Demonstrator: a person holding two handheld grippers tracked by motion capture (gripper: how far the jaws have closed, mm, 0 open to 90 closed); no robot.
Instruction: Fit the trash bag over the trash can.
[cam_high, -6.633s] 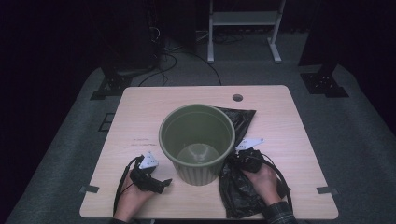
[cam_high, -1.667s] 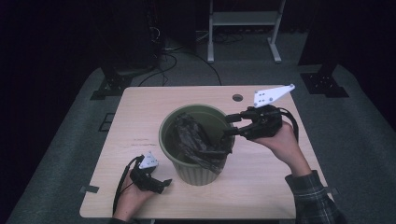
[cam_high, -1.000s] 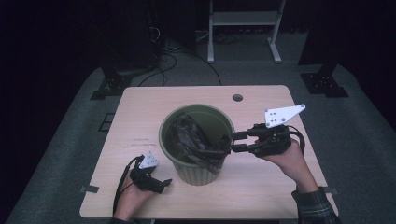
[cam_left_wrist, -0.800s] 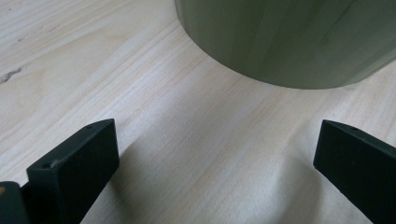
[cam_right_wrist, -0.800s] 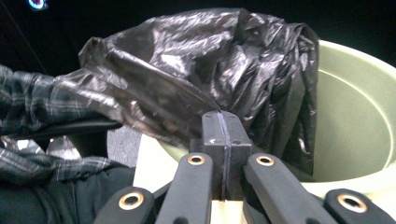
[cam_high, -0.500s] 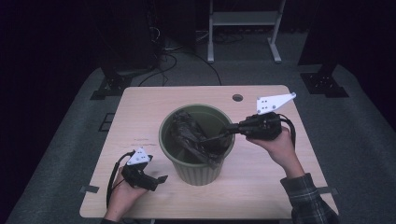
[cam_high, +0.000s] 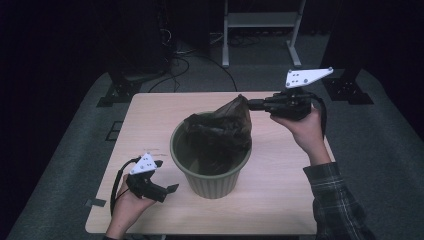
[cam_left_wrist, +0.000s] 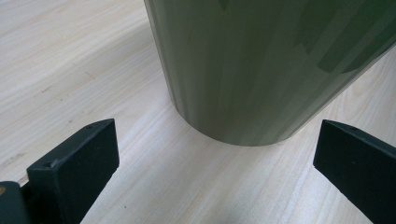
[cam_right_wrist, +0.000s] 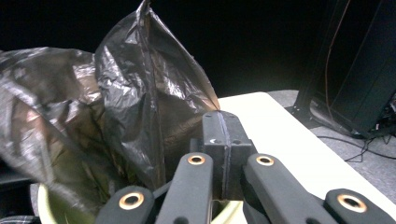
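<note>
Centrally, a crumpled black plastic bin bag (cam_high: 220, 132) sat partly inside a round olive-green waste bin (cam_high: 212, 175), which stood upright near the middle of a pale wooden tabletop (cam_high: 280, 195). Most of the bag was bunched in the bin's mouth and rose above its rim. One corner of the bag was drawn up and out toward the far right into a taut peak, well above the rim.

That peak ended at the right claw (cam_high: 251, 104), whose two black jaws were pressed flat together with the bag's edge pinched between them. In the right gripper view, the closed jaws met in a single seam, and the glossy, wrinkled bag (cam_right_wrist: 116, 102) fanned out to the left from them, with the pale rim of the bin (cam_right_wrist: 39, 200) just visible beneath. The right hand (cam_high: 302, 132), in a plaid sleeve, held this claw raised above the tabletop, beyond the bin's far right side, with its grey three-cornered plate on top.

The left claw (cam_high: 170, 189) rested low at the near left of the tabletop, just beside the foot of the bin, held by the left hand (cam_high: 127, 205). In the left gripper view, its jaws stood wide apart with nothing between them, pointing at the bin's smooth green wall (cam_left_wrist: 261, 65) where it met the wood grain (cam_left_wrist: 70, 60).
</note>
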